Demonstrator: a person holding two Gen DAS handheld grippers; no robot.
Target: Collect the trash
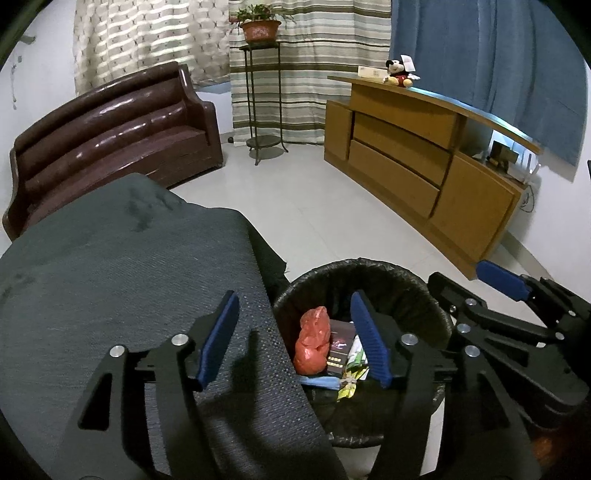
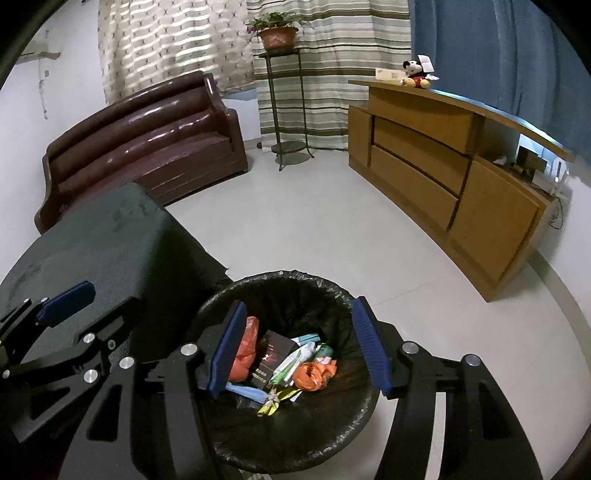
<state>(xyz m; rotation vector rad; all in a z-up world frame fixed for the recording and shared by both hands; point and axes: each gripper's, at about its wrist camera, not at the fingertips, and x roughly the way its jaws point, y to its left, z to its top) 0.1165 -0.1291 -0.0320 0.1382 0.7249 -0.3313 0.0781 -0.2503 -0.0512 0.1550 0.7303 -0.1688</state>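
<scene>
Trash [image 2: 280, 363] heaped inside black-lined bin [image 2: 332, 291], low centre of right wrist view: red plastic bag [image 2: 245, 350] at 9 o'clock of the pile, dark booklet [image 2: 271, 356] in the middle, orange wrapper [image 2: 314, 373] at 3 o'clock, yellow-green scrap [image 2: 271, 404] at 6 o'clock. Bin on pale tiled floor [image 2: 314, 221], just beside a dark cloth-covered table [image 1: 122, 266] at its 9 o'clock.

Left gripper [image 1: 295, 336] tilted down, straddling table edge and bin rim, jaws apart, nothing between the blue pads [image 1: 218, 339]. Right gripper [image 2: 299, 345] directly above the bin mouth, jaws equally spread, nothing clasped.

Farther off: brown leather sofa [image 2: 147, 140] at 10 o'clock, potted plant [image 2: 277, 35] on metal stand [image 2: 288, 110] at 12 o'clock, wooden cabinet [image 2: 443, 166] at 2 o'clock, mouse plush toy [image 2: 417, 75] on top.
</scene>
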